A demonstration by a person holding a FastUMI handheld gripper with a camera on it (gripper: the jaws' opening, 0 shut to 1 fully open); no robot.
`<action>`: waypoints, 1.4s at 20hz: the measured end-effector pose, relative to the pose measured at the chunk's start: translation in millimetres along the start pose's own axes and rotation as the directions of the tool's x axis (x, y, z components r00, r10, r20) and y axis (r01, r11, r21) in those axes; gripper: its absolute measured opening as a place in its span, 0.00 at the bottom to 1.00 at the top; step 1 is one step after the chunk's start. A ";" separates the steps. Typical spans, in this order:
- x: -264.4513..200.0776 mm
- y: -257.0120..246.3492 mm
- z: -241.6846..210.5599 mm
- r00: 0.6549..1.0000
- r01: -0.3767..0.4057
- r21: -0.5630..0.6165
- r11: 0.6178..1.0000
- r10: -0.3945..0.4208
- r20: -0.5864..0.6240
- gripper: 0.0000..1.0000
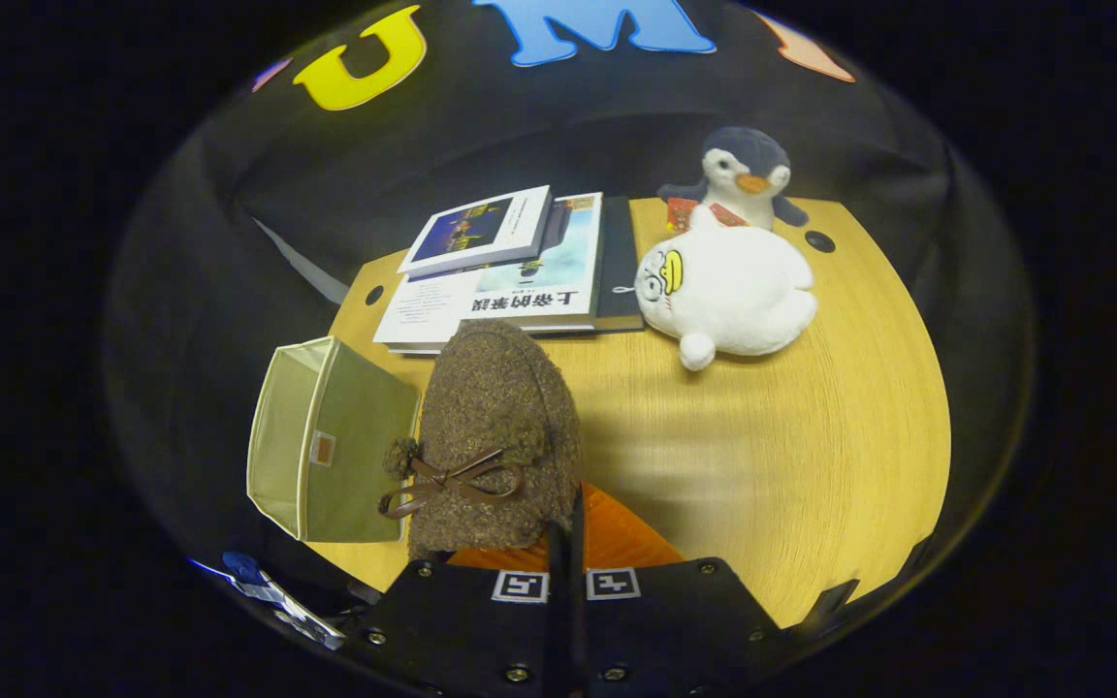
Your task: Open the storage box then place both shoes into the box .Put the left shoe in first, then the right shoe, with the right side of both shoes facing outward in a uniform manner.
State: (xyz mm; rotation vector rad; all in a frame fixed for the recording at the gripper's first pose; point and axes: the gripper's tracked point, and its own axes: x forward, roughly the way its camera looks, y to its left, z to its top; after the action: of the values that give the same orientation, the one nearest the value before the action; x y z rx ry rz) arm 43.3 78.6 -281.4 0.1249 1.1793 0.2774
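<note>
A fuzzy brown shoe (500, 436) with a bow hangs just ahead of the gripper (566, 543), whose fingers are pinched together on its rim. The green storage box (326, 441) sits just beside it on the wooden table (811, 436), with books (510, 267) and two plush toys (728, 291) beyond.

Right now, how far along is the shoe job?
Done: the green storage box looks open, on its side. In hand: gripper shut on a brown fuzzy shoe beside the box. Left: getting this shoe inside, then the other one.
</note>
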 end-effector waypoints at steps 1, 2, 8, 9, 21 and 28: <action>1.4 11.8 2.9 1.000 -0.009 -0.015 1.000 0.009 0.002 0.00; 1.3 23.3 7.3 1.000 -0.021 -0.030 0.999 0.022 0.002 0.00; 1.6 80.5 15.5 0.998 -0.068 -0.114 0.991 0.065 -0.023 0.00; 3.1 88.3 16.3 0.997 -0.072 -0.126 0.989 0.069 -0.026 0.00; 15.6 182.7 42.0 0.986 -0.165 -0.227 0.960 0.156 -0.058 0.00; 26.1 241.7 47.2 0.974 -0.224 -0.310 0.924 0.205 -0.092 0.00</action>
State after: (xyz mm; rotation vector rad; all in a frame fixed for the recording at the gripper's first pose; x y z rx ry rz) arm 60.2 320.0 -228.6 -0.0387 1.1640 0.6661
